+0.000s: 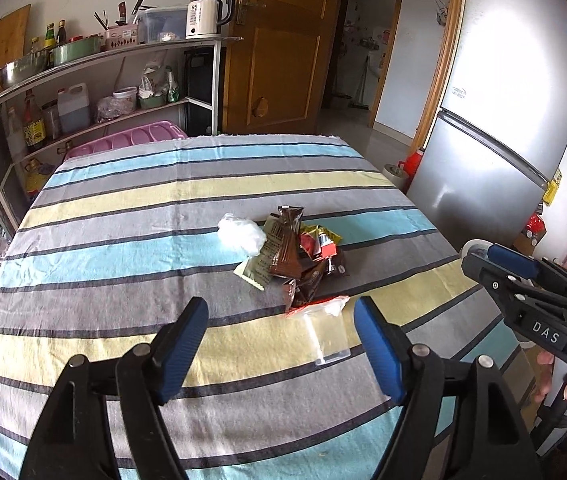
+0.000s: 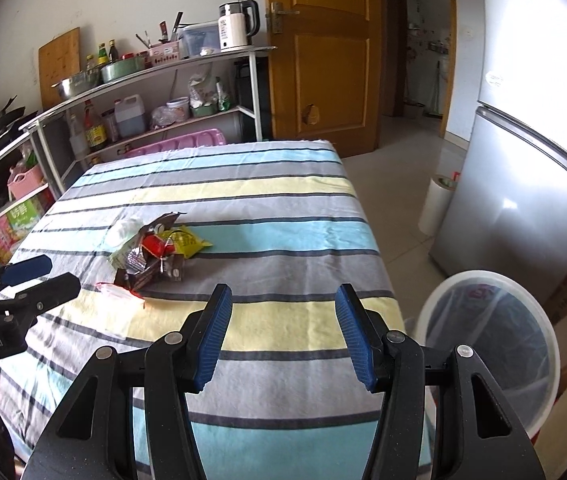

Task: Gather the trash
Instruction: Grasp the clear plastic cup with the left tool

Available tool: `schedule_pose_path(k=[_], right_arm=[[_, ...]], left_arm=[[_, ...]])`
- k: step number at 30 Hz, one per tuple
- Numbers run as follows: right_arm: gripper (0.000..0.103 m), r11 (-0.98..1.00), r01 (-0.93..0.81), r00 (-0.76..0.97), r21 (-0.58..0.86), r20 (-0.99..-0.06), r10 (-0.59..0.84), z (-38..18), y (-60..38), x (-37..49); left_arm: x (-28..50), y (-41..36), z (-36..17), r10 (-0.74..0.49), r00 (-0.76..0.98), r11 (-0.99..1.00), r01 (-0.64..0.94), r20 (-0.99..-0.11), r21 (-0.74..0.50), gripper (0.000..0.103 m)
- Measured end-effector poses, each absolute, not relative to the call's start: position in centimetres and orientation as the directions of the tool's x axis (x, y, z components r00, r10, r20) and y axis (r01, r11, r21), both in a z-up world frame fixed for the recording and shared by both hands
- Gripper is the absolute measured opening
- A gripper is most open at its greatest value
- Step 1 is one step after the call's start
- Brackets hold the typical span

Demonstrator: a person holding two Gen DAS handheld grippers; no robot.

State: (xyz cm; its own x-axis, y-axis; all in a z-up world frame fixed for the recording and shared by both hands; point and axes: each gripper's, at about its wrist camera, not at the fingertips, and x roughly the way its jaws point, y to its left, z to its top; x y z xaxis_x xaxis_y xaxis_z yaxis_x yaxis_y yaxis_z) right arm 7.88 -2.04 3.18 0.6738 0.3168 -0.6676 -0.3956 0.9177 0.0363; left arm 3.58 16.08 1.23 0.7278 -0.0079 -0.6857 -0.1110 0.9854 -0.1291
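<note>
Surface (image 1: 123, 216): covered by a cloth striped in grey, pale blue and yellow with thin dark lines.

Trash pile (image 1: 295, 256): heaped near the middle of the surface, toward its right half as the left wrist view shows it. Contents: brown foil wrappers (image 1: 287, 240), upright and crumpled; a pale green printed sachet (image 1: 253, 274) at the near left edge of the pile; a crumpled white plastic bag (image 1: 241, 234) touching the pile's left side; a red packet (image 2: 154, 245) and a yellow packet (image 2: 187, 240) on the far right side. A clear bag with a red and white top edge (image 1: 323, 320) lies flat just in front of the pile, nearest the left gripper.

Left gripper (image 1: 281, 344): held above the near part of the surface, jaws wide apart, nothing between them; blue pads (image 1: 181, 354) face inward. The clear bag sits between the fingertips in the line of sight.

Right gripper (image 2: 283, 332): held above the near right edge of the surface, jaws apart and empty.

Waste bin (image 2: 487, 344): white, round, lined with a translucent bag, standing on the floor just beside the right edge of the surface.

Surroundings: silver fridge (image 1: 495, 120) at right; wooden door (image 1: 283, 40) behind; metal shelf rack (image 1: 83, 80) at left, carrying bottles, bowls and a white kettle (image 1: 207, 12).
</note>
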Motion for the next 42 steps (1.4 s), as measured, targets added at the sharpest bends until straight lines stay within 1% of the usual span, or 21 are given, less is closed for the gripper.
schedule_pose_path(k=[11, 17, 24, 28, 30, 31, 33, 34, 36, 39, 42], right_arm=[[0.057, 0.886, -0.46, 0.618, 0.051, -0.698, 0.361, 2.2, 1.3, 10.5], [0.058, 0.876, -0.472, 0.58, 0.095, -0.715, 0.39, 1.6, 2.1, 12.4], [0.058, 0.865, -0.483, 0.548, 0.133, -0.725, 0.418, 1.3, 3.2, 13.9], [0.058, 0.854, -0.495, 0.519, 0.163, -0.733, 0.441, 0.9, 3.8, 14.5], [0.058, 0.852, -0.496, 0.51, 0.168, -0.737, 0.443, 0.7, 4.1, 14.8], [0.058, 0.849, -0.501, 0.506, 0.169, -0.739, 0.445, 0.6, 4.4, 14.9], [0.058, 0.841, -0.51, 0.493, 0.179, -0.741, 0.456, 0.5, 4.9, 14.9], [0.058, 0.836, -0.515, 0.483, 0.19, -0.741, 0.467, 0.4, 5.1, 14.9], [0.058, 0.833, -0.517, 0.473, 0.198, -0.744, 0.471, 0.2, 5.6, 14.9], [0.058, 0.824, -0.526, 0.459, 0.209, -0.746, 0.482, 0.0, 6.4, 15.0], [0.058, 0.818, -0.53, 0.44, 0.223, -0.752, 0.49, -0.3, 7.1, 15.3]], left_arm=[[4.5, 16.2, -1.0, -0.074, 0.696, 0.981, -0.077, -0.715, -0.176, 0.08], [6.3, 15.6, -2.0, -0.095, 0.672, 0.981, -0.063, -0.735, -0.184, 0.08], [7.7, 15.2, -3.1, -0.085, 0.641, 0.983, -0.072, -0.763, -0.17, 0.08], [7.5, 15.4, -3.2, -0.093, 0.645, 0.981, -0.072, -0.758, -0.182, 0.08], [7.4, 15.7, -3.2, -0.084, 0.644, 0.98, -0.084, -0.76, -0.18, 0.073], [7.4, 15.9, -3.3, -0.085, 0.644, 0.979, -0.087, -0.761, -0.183, 0.071], [7.2, 16.2, -3.2, -0.084, 0.646, 0.978, -0.094, -0.759, -0.188, 0.063], [7.1, 16.4, -3.2, -0.083, 0.645, 0.977, -0.096, -0.759, -0.189, 0.061], [7.0, 16.8, -3.2, -0.079, 0.646, 0.975, -0.109, -0.759, -0.194, 0.051], [6.7, 17.5, -3.2, -0.061, 0.646, 0.972, -0.134, -0.761, -0.192, 0.045], [6.5, 18.2, -3.3, -0.051, 0.645, 0.968, -0.155, -0.762, -0.195, 0.044]])
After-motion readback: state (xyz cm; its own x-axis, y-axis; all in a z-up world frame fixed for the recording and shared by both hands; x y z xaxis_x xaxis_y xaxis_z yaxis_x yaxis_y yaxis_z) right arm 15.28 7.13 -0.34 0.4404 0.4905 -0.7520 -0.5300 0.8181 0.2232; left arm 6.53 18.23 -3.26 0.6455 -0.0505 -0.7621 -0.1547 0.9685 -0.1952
